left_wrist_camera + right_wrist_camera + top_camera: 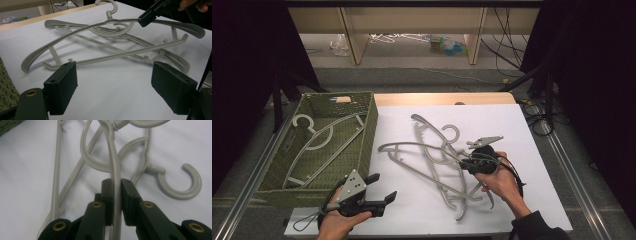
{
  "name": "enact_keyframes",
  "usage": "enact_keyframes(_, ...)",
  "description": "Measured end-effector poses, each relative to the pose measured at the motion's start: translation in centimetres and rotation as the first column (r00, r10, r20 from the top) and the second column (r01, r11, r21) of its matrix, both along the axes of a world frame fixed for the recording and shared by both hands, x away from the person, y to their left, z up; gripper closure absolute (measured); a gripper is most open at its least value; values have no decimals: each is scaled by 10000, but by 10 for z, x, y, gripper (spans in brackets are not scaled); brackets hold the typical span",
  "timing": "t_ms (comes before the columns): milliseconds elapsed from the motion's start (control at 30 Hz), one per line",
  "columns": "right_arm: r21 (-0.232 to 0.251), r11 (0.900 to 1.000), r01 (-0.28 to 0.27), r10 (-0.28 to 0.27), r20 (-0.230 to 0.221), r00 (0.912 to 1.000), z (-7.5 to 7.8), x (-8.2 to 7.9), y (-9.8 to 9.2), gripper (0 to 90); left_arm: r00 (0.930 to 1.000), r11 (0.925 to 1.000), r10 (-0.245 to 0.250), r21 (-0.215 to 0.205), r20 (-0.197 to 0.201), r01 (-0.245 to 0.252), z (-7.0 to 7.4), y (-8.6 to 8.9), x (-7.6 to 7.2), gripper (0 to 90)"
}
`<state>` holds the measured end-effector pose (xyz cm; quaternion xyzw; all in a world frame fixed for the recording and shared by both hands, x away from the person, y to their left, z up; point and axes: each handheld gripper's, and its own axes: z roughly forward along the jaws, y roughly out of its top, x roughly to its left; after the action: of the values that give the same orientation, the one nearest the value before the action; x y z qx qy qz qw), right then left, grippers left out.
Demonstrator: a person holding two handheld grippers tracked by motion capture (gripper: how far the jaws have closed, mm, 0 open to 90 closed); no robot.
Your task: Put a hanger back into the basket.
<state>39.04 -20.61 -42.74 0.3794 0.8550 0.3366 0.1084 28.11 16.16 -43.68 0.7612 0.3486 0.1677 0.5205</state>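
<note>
From above, your right gripper (470, 165) is clamped on the top hanger (422, 150) of a tangled pile in the middle of the desk (512, 125), while your left gripper (379, 190) sits near the front edge beside the basket (369, 125). The left gripper view shows its jaws wide, with nothing between them, facing the pile (112, 42). In the right gripper view, the pads (128, 195) pinch that hanger's thin arm (113, 165).

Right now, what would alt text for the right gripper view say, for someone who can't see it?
The right gripper has its two black jaws shut on the thin arm of a grey plastic hanger, seen close up from behind the jaws. More grey hangers lie tangled on the white table beyond, one open hook resting flat at the right.
</note>
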Motion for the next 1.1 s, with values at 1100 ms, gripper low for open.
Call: enact_keyframes(1100, -1003, 9610, -2576, 2679, 1089, 9573, 25, -57, -1, 819, 9788, 9461, -1875, 2528, -822, 2025, 6, -92, 87, 410)
